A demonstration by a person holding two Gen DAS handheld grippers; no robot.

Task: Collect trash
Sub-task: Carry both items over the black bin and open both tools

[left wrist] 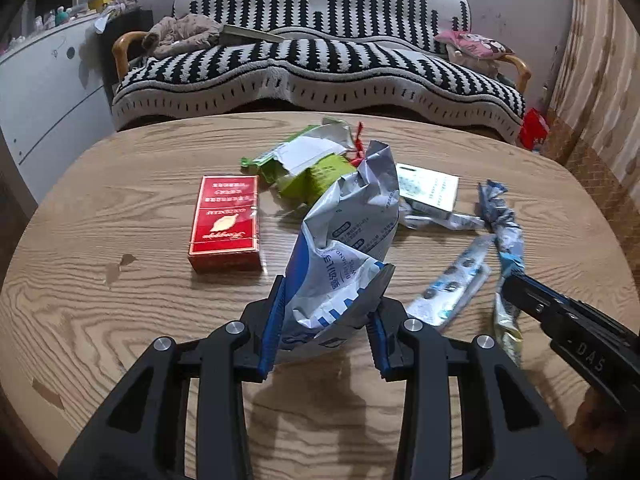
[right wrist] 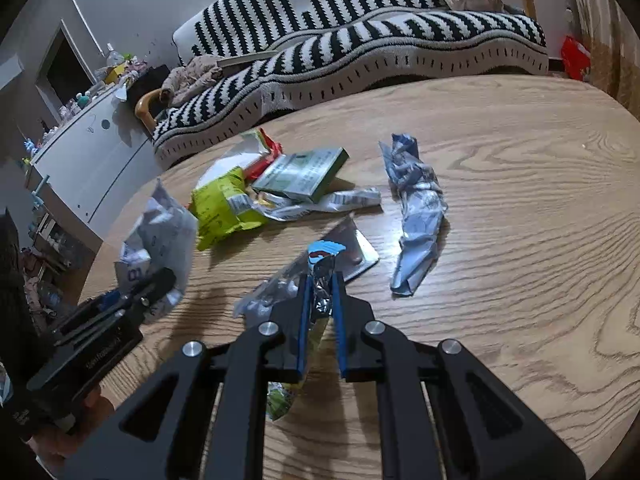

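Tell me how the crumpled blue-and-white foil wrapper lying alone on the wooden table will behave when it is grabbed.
The crumpled blue-and-white foil wrapper probably weighs almost nothing: it is thin, creased film. It will likely flop and crush further between pads, since it is already twisted and folded. Its glossy surface may slip, so pinching a thick fold seems safer. It lies flat and should not roll.

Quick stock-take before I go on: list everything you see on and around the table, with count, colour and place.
white-and-blue bag: 1, held up in left gripper
silvery snack wrapper: 1, clamped in right gripper
red box: 1, table, left side
green bag: 1, lime, torn, table middle
green-and-white box: 1, lying on a white wrapper
blister pack: 1, silver, on the table near right gripper
crumpled blue-white wrapper: 1, table right
table: 1, wood grain
sofa: 1, black-and-white cover, behind table
cabinet: 1, white, far left
left gripper: 1, black, blue pads
right gripper: 1, black, blue pads
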